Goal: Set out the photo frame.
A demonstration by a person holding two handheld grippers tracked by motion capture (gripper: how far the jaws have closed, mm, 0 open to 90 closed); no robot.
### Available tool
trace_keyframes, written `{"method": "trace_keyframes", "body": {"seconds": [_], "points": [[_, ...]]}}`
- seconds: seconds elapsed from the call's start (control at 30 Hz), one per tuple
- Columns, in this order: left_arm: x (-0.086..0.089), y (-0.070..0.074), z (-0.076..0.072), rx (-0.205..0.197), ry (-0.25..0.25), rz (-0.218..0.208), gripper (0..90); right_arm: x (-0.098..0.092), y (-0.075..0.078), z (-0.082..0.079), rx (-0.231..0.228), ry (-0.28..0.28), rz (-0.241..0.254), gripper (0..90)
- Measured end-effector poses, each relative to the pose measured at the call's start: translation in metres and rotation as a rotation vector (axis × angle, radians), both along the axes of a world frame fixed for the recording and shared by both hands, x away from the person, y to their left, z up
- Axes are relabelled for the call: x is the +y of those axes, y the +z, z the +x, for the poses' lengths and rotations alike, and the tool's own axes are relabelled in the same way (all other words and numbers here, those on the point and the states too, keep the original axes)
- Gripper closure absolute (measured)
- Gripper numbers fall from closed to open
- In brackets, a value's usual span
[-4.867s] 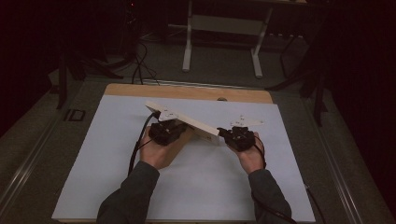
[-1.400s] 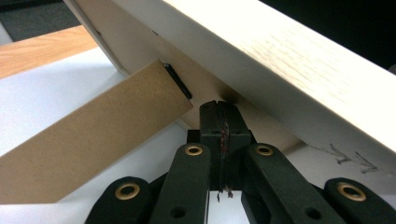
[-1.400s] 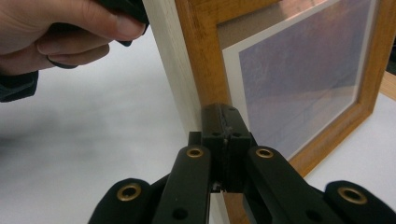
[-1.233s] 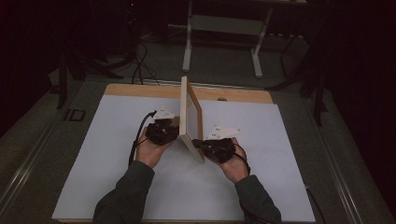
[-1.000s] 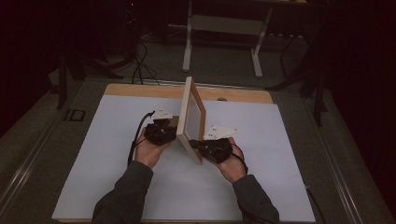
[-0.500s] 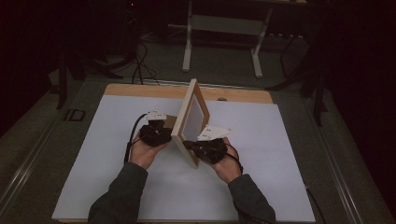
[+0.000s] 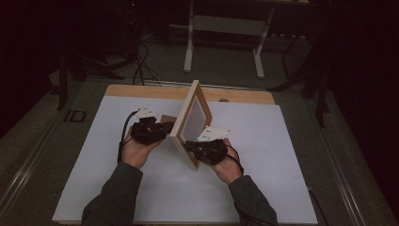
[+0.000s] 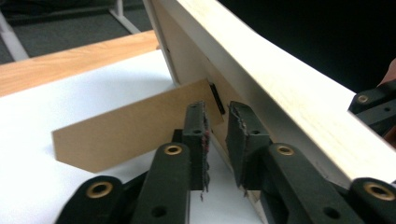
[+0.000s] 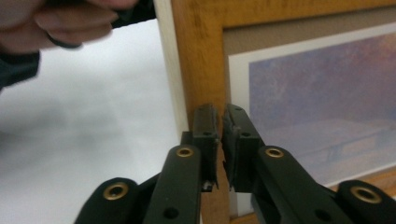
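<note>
A light wooden picture frame (image 7: pixel 195 117) stands on edge in the middle of the white mat (image 7: pixel 263 188), tilted back on its brown fold-out stand (image 8: pixel 130 130). My left gripper (image 7: pixel 164 129) is just behind the frame (image 8: pixel 280 88). Its jaws have just been opening, and the left gripper (image 8: pixel 217 116) now shows a clear gap with nothing pinched; the stand lies beside its left pad. My right gripper (image 7: pixel 188 146) sits at the frame's near lower corner. Its jaws have also just been opening, and the right gripper (image 9: pixel 220 119) shows a narrow gap in front of the frame's wooden border (image 9: pixel 201 56).
The mat covers a wooden table (image 7: pixel 141 90). Behind it are the legs of a white stand (image 7: pixel 188 61) and cables on a dark floor. The person's other hand (image 9: pixel 70 18) shows beyond the frame. A bluish print (image 9: pixel 322 93) fills the frame's front.
The frame, first held flat above the mat, was turned upright and now leans on its stand. My left hand has drawn a little to the left. Both pairs of jaws have parted.
</note>
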State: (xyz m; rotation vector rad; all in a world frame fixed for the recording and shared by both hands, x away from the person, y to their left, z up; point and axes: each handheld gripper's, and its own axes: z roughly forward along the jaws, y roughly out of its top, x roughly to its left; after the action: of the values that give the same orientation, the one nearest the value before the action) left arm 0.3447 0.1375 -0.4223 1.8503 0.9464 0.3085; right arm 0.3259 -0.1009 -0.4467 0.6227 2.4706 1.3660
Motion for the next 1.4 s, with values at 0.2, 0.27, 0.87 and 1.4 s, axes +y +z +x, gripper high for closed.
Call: {"method": "trace_keyframes", "body": {"seconds": [0.2,0.27,0.87,1.4], "points": [[0.004,0.01,-0.003,-0.01,0.035,0.015,74.3,-0.005,-0.001,0.002,0.004,-0.014,0.004,79.0],[0.005,0.012,-0.004,-0.01,0.042,0.018,73.9,-0.007,-0.001,0.002,0.006,-0.016,0.002,78.6],[0.006,0.04,-0.01,-0.027,0.145,-0.01,47.1,-0.03,-0.012,0.008,0.031,-0.081,-0.016,71.8],[-0.016,0.042,-0.014,-0.004,0.111,-0.011,41.9,-0.042,-0.016,0.009,0.041,-0.113,-0.012,70.2]]}}
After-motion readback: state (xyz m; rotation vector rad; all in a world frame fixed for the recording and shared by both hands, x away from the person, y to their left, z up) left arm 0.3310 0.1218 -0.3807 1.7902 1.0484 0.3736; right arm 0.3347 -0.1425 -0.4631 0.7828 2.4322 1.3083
